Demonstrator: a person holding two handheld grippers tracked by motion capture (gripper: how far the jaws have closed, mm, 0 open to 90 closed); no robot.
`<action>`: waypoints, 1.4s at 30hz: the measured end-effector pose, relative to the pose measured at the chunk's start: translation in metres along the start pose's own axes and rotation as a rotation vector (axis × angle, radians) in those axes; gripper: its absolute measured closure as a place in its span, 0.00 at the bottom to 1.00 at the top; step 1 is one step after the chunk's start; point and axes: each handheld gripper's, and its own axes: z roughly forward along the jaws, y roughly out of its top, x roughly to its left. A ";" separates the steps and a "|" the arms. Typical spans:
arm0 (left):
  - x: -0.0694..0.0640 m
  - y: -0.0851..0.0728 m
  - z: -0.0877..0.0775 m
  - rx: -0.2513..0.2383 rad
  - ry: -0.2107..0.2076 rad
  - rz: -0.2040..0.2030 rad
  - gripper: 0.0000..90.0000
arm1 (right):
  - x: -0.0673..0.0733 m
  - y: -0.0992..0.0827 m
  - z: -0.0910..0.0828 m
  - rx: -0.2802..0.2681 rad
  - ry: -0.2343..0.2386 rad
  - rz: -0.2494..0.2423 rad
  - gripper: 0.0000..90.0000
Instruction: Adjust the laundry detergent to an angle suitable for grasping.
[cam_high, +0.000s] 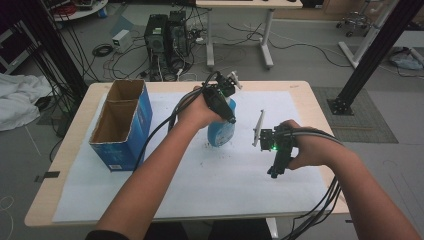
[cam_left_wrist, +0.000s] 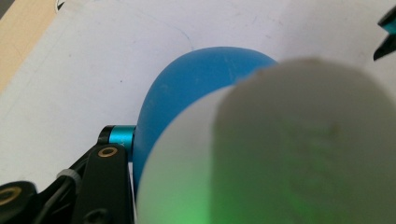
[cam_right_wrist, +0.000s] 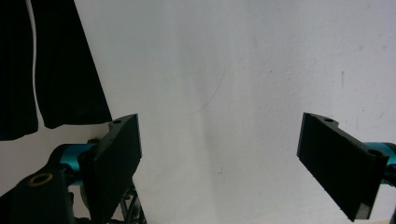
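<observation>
A: What has your left gripper (cam_high: 226, 102) got?

B: Its jaws are clamped on the blue spray bottle (cam_high: 221, 131). In the left gripper view the bottle's white top (cam_left_wrist: 280, 149) sits right against my fingers, with the blue body (cam_left_wrist: 187, 88) bulging out past them, away from me. One black finger (cam_left_wrist: 105, 186) shows at the lower left, pressed to the side of the bottle.

A: Where is the bottle against the table?

B: From the high view it hangs below my left fingertips, over the white sheet (cam_high: 200, 185) that covers the tabletop. Whether its base touches the sheet I can't tell.

A: And the right gripper (cam_high: 276, 167)?

B: Its jaws stand wide apart with nothing between them. In the right gripper view the two black pads (cam_right_wrist: 116, 149) frame bare white sheet (cam_right_wrist: 224, 70), and a dark shape crosses the upper left corner, beyond my left pad.

A: How do the two sit to each other?

B: The bottle is off to the left of my right fingers, near but not touching. A thin white strip (cam_high: 258, 127) stands between the bottle and that gripper.

A: Anything else nearby?

B: An open blue cardboard box (cam_high: 122, 125) stands well to the left of my left fingers, on the sheet's edge.
</observation>
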 end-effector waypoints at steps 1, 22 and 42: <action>0.000 -0.002 -0.003 0.001 -0.003 0.010 0.49 | 0.000 0.001 -0.001 0.000 0.006 -0.002 0.14; -0.015 -0.033 -0.042 0.009 -0.167 0.261 0.49 | 0.001 0.020 0.001 0.011 -0.005 -0.026 0.14; -0.036 -0.052 -0.040 0.062 -0.317 0.574 0.49 | 0.007 0.027 0.000 0.015 -0.010 -0.029 0.14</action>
